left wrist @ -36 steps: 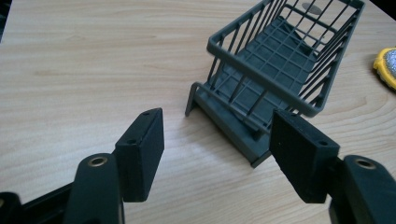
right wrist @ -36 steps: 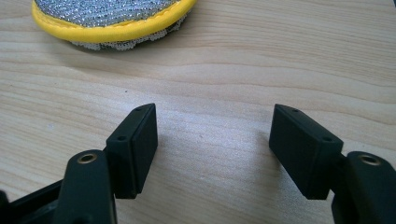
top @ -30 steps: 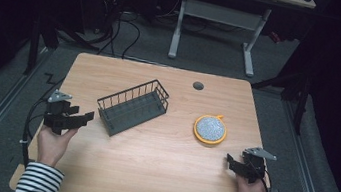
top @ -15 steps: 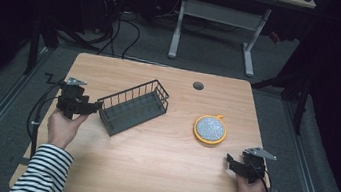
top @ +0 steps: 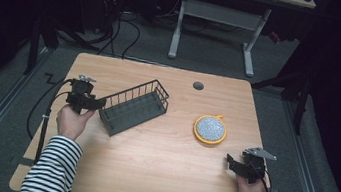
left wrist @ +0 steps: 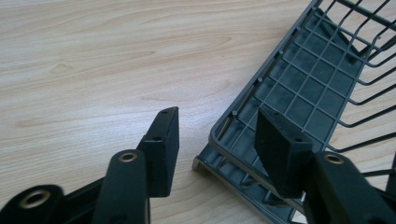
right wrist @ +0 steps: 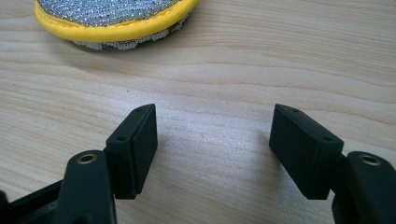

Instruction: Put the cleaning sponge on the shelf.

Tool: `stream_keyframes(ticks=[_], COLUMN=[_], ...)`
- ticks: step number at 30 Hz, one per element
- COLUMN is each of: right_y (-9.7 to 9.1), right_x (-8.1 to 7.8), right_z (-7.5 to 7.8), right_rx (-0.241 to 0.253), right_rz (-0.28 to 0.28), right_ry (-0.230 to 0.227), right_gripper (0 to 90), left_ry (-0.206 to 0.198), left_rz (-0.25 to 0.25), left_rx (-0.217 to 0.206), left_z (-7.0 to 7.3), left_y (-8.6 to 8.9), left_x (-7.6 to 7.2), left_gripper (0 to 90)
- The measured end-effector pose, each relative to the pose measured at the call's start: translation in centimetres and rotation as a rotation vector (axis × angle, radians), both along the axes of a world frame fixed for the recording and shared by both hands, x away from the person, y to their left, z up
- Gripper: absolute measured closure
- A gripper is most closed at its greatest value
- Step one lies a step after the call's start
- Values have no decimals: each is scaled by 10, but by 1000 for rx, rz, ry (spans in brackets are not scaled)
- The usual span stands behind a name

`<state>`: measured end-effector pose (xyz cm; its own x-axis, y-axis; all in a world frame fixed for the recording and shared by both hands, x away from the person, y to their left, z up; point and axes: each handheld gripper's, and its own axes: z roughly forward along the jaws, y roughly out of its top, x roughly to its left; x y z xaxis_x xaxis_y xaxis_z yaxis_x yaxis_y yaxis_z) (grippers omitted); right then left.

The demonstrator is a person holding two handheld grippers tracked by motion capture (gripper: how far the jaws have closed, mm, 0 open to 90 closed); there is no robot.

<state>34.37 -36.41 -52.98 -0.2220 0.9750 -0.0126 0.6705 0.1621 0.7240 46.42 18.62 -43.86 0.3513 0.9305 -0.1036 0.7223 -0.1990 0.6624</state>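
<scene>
A dark grey wire basket [top: 135, 107] lies aslant on the left half of the wooden table [top: 157, 175]. My left gripper [top: 99, 102] stands open at the basket's near-left end. In the left gripper view the basket's corner rim [left wrist: 224, 140] lies between the two open jaws, one jaw outside over the table and one over the basket's floor. A round scrub pad with a yellow edge and a silver glittery face [top: 210, 129] rests right of centre. My right gripper [top: 231, 163] is open near the front right, just short of the scrub pad [right wrist: 116, 21], nothing between its jaws.
A small dark round grommet [top: 198, 86] sits in the table near the back edge. Cables trail off the table's left side [top: 37, 112]. Beyond the table stand a white desk frame [top: 217, 19] and floor cables.
The left hand has carried its gripper forward and to the right, from the table's left edge up to the basket's near-left end. The right gripper has stayed where it was.
</scene>
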Motion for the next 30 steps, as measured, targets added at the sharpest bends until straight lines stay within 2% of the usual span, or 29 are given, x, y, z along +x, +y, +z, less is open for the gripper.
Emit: stream_keyframes(ticks=[4, 13, 26, 30], right_y=[0, 0, 0, 0], right_x=[0, 0, 0, 0], right_z=[0, 0, 0, 0], right_rx=[1, 1, 1, 1], right_rz=[-1, -1, 0, 0], right_ry=[1, 1, 2, 2], right_gripper=[326, 325, 323, 323], left_ry=[5, -1, -1, -8], left_rz=[1, -21, -37, -50], left_rx=[-2, -4, 9, -4], left_z=[-3, -5, -3, -4], left_y=[-2, -6, -11, -14], left_x=[2, 2, -4, -8], left_gripper=[594, 668, 679, 679])
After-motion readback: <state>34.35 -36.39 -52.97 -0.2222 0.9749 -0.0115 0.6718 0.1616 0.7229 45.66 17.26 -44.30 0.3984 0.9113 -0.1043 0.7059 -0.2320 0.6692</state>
